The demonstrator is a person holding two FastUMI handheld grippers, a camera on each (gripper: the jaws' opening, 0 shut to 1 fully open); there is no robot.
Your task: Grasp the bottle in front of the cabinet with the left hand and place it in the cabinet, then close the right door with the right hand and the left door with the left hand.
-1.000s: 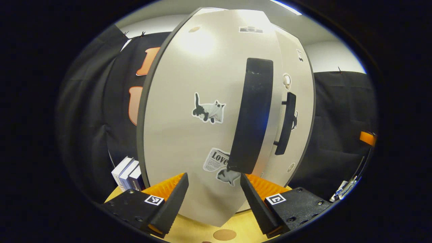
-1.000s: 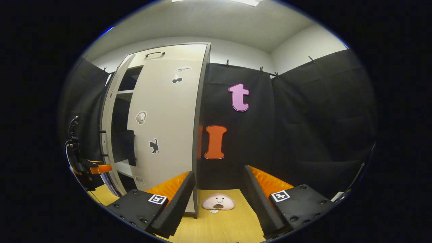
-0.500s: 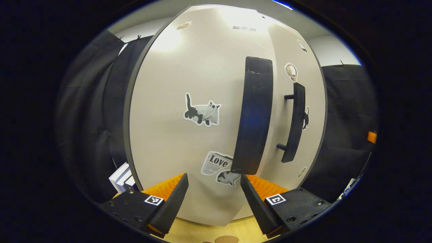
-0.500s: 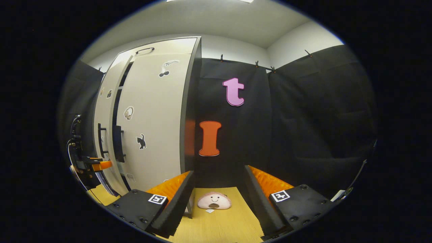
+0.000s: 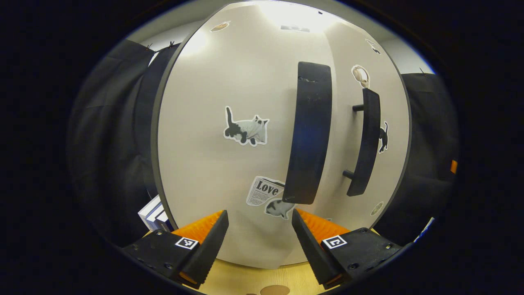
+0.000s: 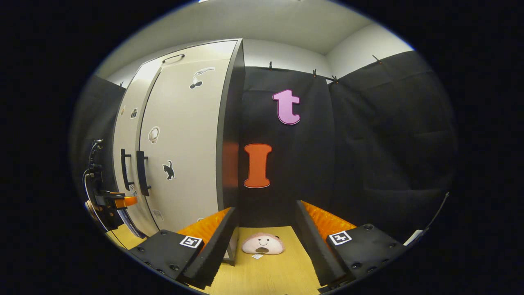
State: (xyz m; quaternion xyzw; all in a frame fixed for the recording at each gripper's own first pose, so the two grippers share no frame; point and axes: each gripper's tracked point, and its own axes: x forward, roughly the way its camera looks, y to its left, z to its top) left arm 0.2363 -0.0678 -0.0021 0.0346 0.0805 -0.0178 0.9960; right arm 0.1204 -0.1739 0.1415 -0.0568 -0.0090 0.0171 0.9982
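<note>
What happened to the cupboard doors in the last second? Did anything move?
The left door swung shut: a second ago the right gripper view showed a dark gap with shelves, and now it sits flush beside the right door, handles side by side. The left tool followed it in, open, gripping nothing. The right tool stayed open and the pink plush toy stayed on the table.
</note>
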